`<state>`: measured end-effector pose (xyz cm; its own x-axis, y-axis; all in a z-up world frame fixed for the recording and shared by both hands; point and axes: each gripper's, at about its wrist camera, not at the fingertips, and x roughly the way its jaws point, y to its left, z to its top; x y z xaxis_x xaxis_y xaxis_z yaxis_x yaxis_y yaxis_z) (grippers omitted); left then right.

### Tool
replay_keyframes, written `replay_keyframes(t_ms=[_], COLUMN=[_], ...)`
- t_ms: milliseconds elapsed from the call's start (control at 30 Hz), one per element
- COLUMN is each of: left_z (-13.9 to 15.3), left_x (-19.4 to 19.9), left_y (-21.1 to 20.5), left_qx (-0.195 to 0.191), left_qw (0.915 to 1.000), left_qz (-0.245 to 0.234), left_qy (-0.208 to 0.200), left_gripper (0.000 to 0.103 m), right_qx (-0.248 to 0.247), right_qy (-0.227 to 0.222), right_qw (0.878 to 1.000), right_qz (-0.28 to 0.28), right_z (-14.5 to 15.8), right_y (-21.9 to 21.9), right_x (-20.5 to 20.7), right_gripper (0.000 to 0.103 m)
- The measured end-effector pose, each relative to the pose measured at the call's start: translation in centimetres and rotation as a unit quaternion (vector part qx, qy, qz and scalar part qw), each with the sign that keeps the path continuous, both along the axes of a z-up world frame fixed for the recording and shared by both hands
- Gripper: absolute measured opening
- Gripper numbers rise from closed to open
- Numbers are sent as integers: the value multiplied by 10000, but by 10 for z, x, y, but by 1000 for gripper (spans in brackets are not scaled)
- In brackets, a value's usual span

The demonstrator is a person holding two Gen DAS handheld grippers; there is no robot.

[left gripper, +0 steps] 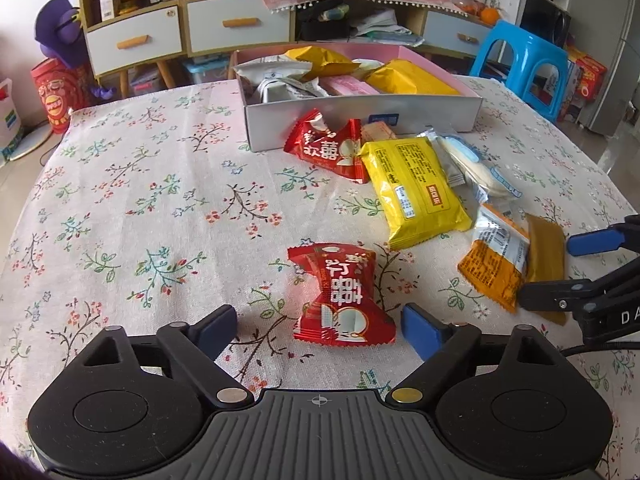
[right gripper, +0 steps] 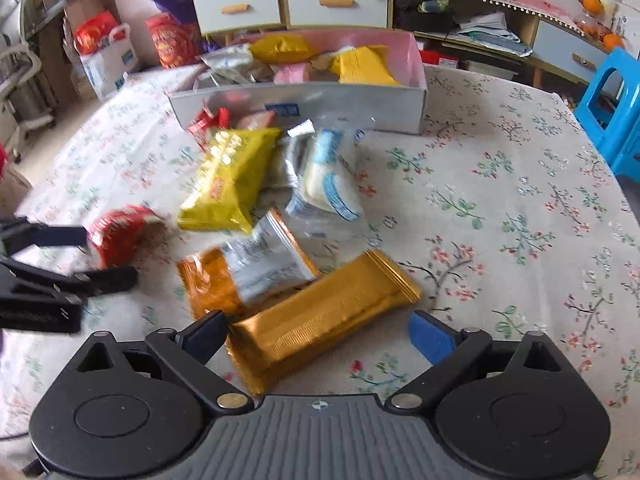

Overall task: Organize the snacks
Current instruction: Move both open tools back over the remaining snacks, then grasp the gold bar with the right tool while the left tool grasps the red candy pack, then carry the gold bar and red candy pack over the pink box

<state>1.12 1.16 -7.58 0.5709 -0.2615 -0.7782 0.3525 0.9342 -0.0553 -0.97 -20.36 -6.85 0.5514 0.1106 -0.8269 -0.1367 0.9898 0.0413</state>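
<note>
Left gripper (left gripper: 318, 330) open, jaws either side of crinkled red candy wrapper (left gripper: 340, 300), pads clear of it. Right gripper (right gripper: 318, 338) open around glossy gold foil snack bar (right gripper: 320, 320) (left pad very near, contact unclear). Big yellow plastic snack pack (left gripper: 416, 188) at 1 o'clock from red wrapper. Grey cardboard box (left gripper: 360, 116) at 12, holding more packets. All on floral tablecloth (left gripper: 140, 200).

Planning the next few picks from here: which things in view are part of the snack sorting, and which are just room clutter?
Part of the job:
- red candy packet between the left gripper jaws
- gold bar packet between the right gripper jaws
- yellow packet
- orange packet
- white-blue packet
- second red packet
- box

Just lying about:
- blue stool
- drawer cabinet
</note>
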Motion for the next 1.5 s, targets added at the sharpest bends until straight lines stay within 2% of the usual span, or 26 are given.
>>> replay_keyframes(t_ms=[100, 233, 333, 533, 633, 700, 767, 933, 1033, 1100, 1167, 1300, 1500], left_z=[1, 2, 2, 3, 3, 3, 2, 3, 4, 5, 6, 7, 10], left_x=[0, -1, -1, 0, 0, 1, 1, 2, 3, 3, 3, 4, 5], left_y=[2, 2, 2, 2, 0, -1, -2, -3, -2, -1, -1, 1, 2], left_qx=[-21, 30, 48, -18, -23, -21, -25, -53, -84, -96, -132, -190, -249], left_qw=[10000, 10000, 10000, 10000, 10000, 10000, 10000, 9999, 9999, 9999, 9999, 9998, 9996], left_qz=[37, 60, 67, 71, 59, 45, 43, 29, 5, 5, 25, 68, 102], left_qy=[14, 27, 35, 25, 4, -22, -41, -81, -82, -76, -53, -27, 22], left_gripper=[86, 83, 82, 78, 76, 73, 72, 61, 51, 46, 46, 45, 45], right_qx=[-235, -465, -745, -233, -133, -78, -55, -120, -115, -116, -118, -142, -169], right_qy=[88, 481, 418, 381, 318, 303, 268, -3, -64, -101, -114, -108, -101], right_qw=[9997, 9977, 9963, 9989, 9993, 9995, 9996, 9999, 9999, 9999, 9999, 9998, 9998], right_qz=[46, 145, 40, 134, 171, 91, 7, 0, -16, 6, 30, 16, -41], right_z=[0, 5, 9, 13, 11, 8, 4, 3, 5, 6, 8, 9, 13], right_y=[-6, -17, -23, -24, -18, -16, -16, -16, -18, -18, -17, -17, -18], right_x=[-1, 1, 1, 1, 3, 5, 8, 11, 11, 10, 10, 11, 9], right_gripper=[88, 87, 85, 84, 83, 77, 77, 64, 51, 34, 24, 20, 19])
